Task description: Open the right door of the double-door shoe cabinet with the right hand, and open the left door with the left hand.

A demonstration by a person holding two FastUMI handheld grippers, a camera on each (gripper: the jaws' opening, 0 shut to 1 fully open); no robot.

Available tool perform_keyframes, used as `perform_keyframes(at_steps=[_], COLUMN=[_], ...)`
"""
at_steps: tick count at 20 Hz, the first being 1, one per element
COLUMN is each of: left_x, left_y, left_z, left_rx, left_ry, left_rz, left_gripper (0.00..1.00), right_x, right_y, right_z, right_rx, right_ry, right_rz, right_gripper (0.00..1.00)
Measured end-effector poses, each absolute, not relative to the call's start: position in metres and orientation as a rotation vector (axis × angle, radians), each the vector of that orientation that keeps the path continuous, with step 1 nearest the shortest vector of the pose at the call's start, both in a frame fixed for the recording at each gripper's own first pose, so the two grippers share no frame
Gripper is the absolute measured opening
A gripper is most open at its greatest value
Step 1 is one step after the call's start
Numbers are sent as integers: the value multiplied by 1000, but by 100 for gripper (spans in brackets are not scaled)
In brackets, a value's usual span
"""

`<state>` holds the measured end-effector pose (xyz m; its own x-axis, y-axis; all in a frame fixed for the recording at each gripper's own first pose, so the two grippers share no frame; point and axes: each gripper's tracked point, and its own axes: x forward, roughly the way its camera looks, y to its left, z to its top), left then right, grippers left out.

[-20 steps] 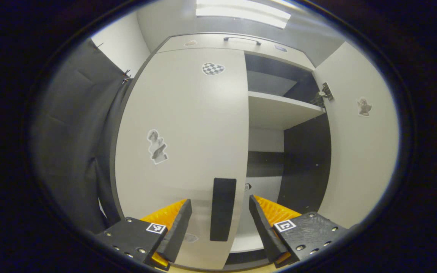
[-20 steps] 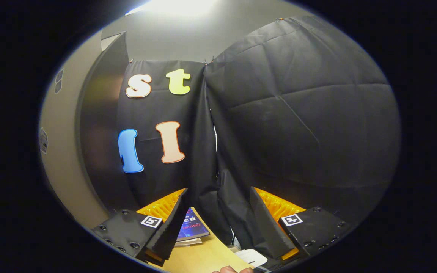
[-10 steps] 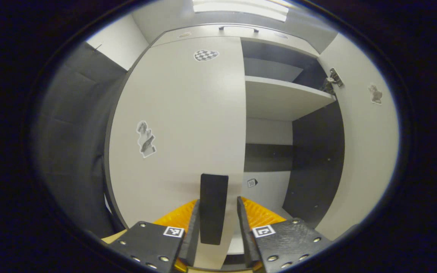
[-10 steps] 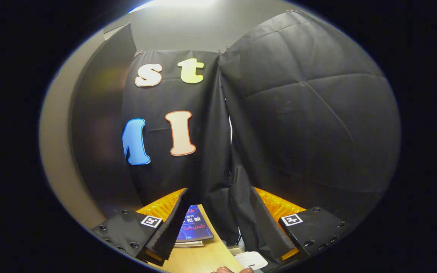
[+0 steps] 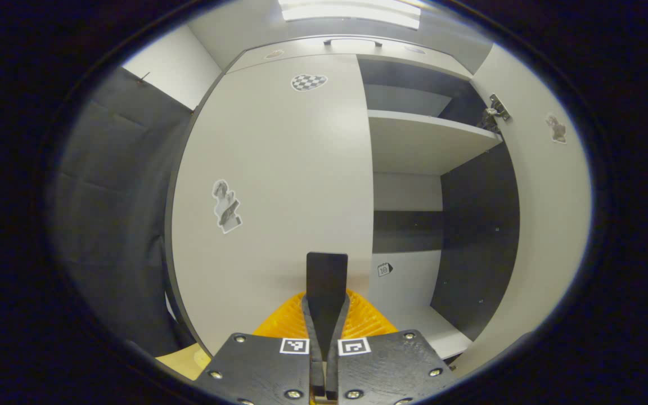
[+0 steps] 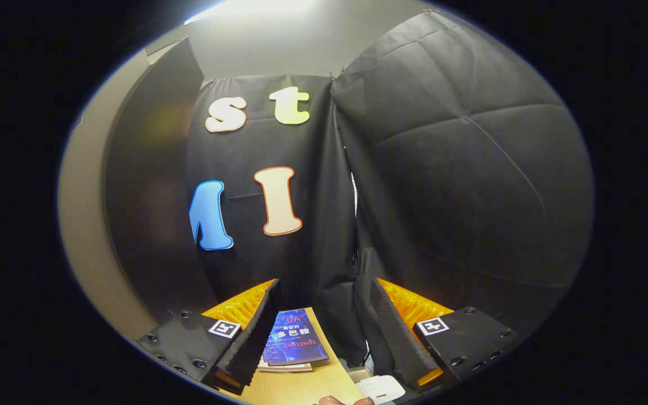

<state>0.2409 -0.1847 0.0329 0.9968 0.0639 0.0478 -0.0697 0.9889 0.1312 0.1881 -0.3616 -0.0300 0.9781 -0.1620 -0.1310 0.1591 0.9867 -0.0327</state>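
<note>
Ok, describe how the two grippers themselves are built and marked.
Left gripper: two flat black plates studded with silver screws, each carrying a small square black-and-white tag. Right gripper: the same black plates, screws and tags, with ridged inner faces on its fingers.

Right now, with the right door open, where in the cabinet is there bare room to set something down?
The upper shelf is bare, bordered by the closed left door and the dark side wall. The bottom floor below also looks bare. The left half stays blocked: the left gripper is clamped on that door's handle.
</note>
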Motion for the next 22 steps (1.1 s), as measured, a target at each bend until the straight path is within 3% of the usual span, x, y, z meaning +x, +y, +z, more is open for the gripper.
perform_keyframes(at_steps=[8, 22], left_x=[228, 138], left_y=[-185, -143], left_z=[35, 41], left_rx=[88, 31], left_ry=[-32, -1], left_rz=[41, -127], left_gripper=[4, 4], right_x=[165, 40], right_y=[-337, -279], right_z=[-30, -17], right_rx=[-35, 40], right_ry=[140, 108], right_rz=[-144, -279], right_gripper=[98, 100])
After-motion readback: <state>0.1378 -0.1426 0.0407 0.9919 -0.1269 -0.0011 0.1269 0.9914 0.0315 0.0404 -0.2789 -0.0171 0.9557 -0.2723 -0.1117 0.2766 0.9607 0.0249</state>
